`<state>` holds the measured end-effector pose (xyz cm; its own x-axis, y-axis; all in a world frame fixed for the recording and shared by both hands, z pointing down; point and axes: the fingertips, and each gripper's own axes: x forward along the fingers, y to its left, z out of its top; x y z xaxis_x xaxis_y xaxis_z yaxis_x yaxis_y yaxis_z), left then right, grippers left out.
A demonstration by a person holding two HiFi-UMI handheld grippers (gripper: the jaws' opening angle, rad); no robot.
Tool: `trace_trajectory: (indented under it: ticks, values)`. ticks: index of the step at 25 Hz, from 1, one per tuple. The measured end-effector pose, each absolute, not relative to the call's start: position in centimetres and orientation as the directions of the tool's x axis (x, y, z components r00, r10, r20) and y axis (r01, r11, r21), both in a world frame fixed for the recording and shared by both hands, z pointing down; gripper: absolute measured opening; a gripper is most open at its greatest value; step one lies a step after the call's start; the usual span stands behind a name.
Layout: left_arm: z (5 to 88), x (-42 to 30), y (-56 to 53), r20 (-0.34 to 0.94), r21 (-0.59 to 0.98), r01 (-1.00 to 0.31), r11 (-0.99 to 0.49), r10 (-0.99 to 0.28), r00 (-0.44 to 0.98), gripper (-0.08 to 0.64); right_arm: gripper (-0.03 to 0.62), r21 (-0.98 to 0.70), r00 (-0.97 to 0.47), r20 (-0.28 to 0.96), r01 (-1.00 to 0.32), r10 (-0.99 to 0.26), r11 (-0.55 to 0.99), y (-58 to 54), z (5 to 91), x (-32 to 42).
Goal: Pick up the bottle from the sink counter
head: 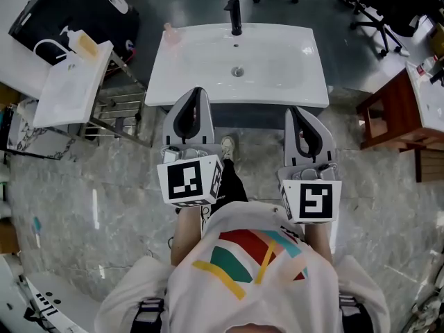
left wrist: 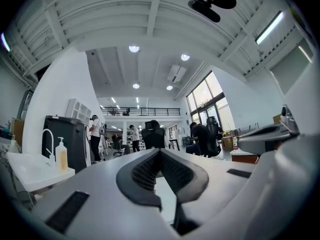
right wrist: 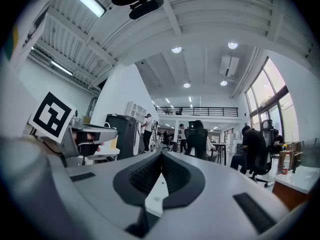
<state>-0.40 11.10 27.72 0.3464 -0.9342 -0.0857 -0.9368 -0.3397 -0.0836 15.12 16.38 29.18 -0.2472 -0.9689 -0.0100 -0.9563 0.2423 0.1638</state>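
Observation:
A small pink bottle (head: 171, 33) stands on the far left corner of the white sink counter (head: 291, 82), left of the black tap (head: 234, 16). Both grippers are held side by side before the counter's near edge, pointing toward it. The left gripper (head: 196, 92) is shut and empty, its tip over the counter's front edge, well short of the bottle. The right gripper (head: 294, 111) is shut and empty too, just short of the counter. In the left gripper view (left wrist: 160, 151) and the right gripper view (right wrist: 161, 154) the jaws meet, and the pink bottle is not seen there.
A second white basin (head: 69, 89) on a metal frame stands to the left, with a soap dispenser (head: 82, 41) on it and a dark cabinet (head: 69, 12) behind. A wooden table (head: 388, 113) is at the right. Office chairs (head: 374, 12) stand beyond the sink.

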Motion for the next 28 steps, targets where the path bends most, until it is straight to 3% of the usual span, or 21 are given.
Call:
trace_trajectory:
  ticks: [28]
  values:
    - [28.7,-3.7,-11.0,0.008,-0.042,-0.914,-0.404,-0.915,0.404,0.018,0.012,0.123,-0.291,0.086,-0.946,-0.953,0.3,-5.9,29.5,9.3]
